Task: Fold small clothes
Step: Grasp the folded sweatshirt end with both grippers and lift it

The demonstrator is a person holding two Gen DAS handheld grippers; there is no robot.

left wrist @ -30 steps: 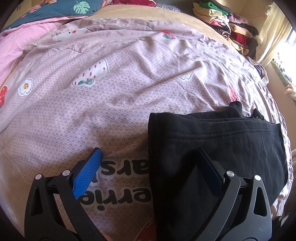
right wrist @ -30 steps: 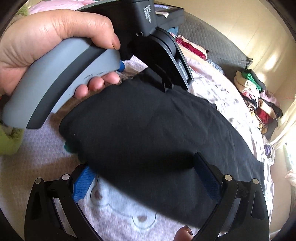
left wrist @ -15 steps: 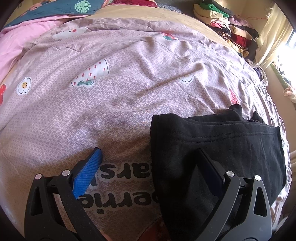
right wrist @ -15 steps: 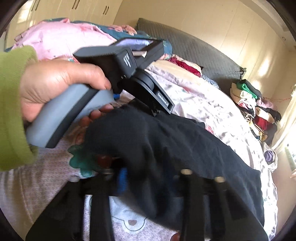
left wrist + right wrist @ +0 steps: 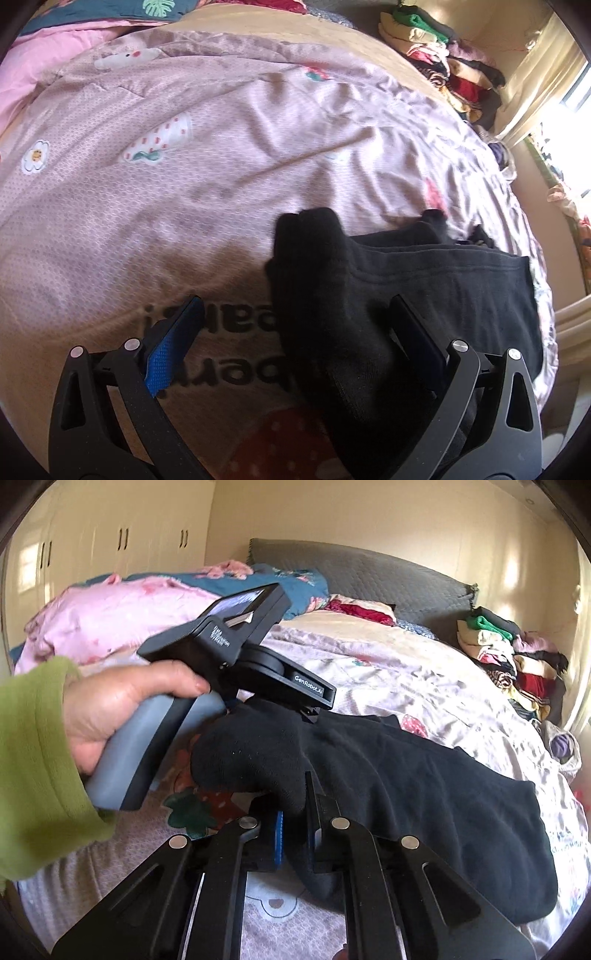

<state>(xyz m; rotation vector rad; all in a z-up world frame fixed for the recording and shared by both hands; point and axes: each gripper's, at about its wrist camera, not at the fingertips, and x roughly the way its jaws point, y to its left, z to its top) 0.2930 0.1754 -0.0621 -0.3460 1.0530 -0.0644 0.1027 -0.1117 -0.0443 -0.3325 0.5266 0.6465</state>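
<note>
Here left gripper (image 5: 314,716) label reads "CenRobot.AI"; bedspread (image 5: 221,155) lettering unclear.

The garment (image 5: 424,280) lies on the bedspread (image 5: 221,155), with one corner raised between the closed fingers of the right gripper (image 5: 295,834). The left gripper (image 5: 295,332) sits beside it, jaws apart, one finger over the cloth and the other over the bedspread. The left hand (image 5: 110,709) is left of the raised corner. Behind lie the pillows (image 5: 122,616) and the headboard (image 5: 369,579); the clothes pile (image 5: 517,664) sits far right
</note>
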